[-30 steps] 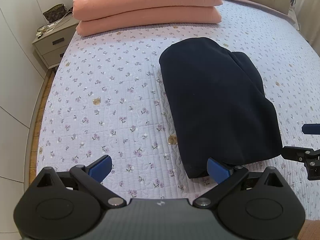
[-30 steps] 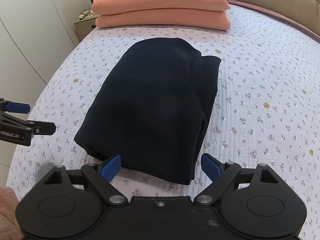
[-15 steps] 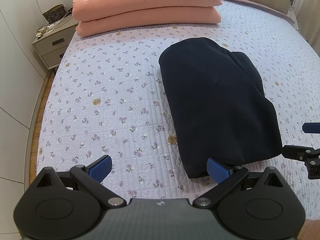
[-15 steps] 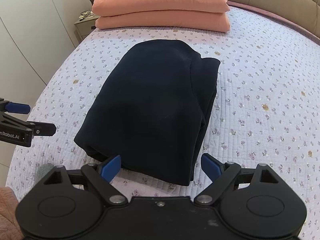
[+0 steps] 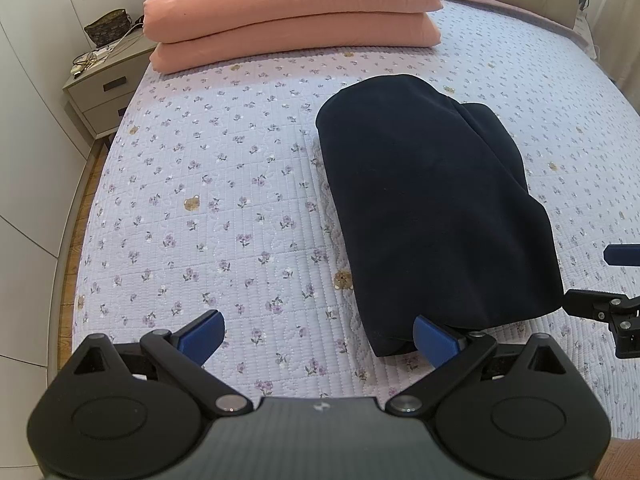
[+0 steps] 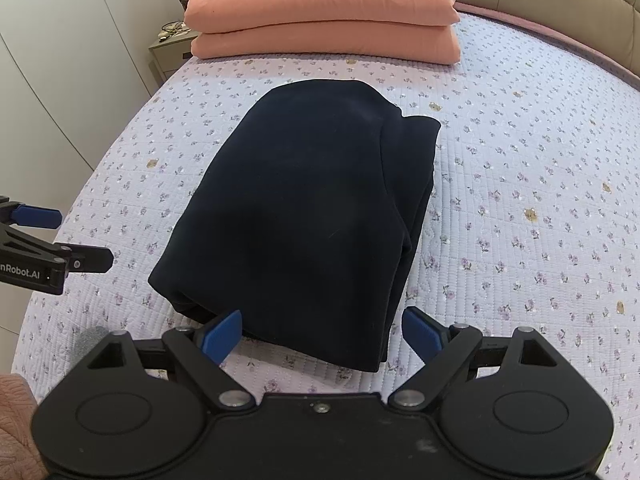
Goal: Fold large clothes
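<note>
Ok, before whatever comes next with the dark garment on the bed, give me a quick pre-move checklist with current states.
1. Left gripper open, holding nothing: ok.
2. Right gripper open, holding nothing: ok.
3. Navy garment folded into a compact bundle, no sleeves trailing: ok.
4. Bundle lies flat on the floral bedspread, apart from the pink pillows: ok.
5. Near edge layers aligned: not ok, the right side steps out.
6. Underside layers smooth: cannot tell.

Hidden and cut off

The dark garment [image 6: 304,220] hides its own inner layers; its near corner sits behind the left tongs' [image 5: 318,334] right fingertip [image 5: 434,340]. The right tongs [image 5: 612,280] are cropped by the left view's edge, the nightstand [image 6: 170,50] is mostly behind the pillows [image 6: 324,28].
</note>
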Available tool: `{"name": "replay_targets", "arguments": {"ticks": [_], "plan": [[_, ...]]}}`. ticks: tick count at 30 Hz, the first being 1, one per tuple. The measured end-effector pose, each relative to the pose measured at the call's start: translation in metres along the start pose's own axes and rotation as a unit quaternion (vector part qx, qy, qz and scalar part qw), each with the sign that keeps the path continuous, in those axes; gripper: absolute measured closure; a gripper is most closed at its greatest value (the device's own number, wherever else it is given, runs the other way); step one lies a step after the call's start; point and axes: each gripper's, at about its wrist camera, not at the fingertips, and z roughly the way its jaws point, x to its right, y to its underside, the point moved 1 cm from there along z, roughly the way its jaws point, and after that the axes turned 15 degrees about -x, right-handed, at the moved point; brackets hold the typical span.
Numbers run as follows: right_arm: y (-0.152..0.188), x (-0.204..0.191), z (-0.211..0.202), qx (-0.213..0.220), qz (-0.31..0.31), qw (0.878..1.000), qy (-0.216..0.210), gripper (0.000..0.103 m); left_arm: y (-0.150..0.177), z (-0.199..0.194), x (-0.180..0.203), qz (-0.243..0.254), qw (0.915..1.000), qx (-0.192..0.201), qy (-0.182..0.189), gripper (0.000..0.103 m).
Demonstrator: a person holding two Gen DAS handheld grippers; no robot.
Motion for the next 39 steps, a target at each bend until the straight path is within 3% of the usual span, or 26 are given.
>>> {"name": "replay_targets", "arguments": {"ticks": [39], "plan": [[-0.0006,0.0001,-0.0028,0.005,-0.002,1.0,-0.001,0.0,0.0005,0.0007,0.0007,0.002,1.0,0.0,-0.003,0.001]]}}
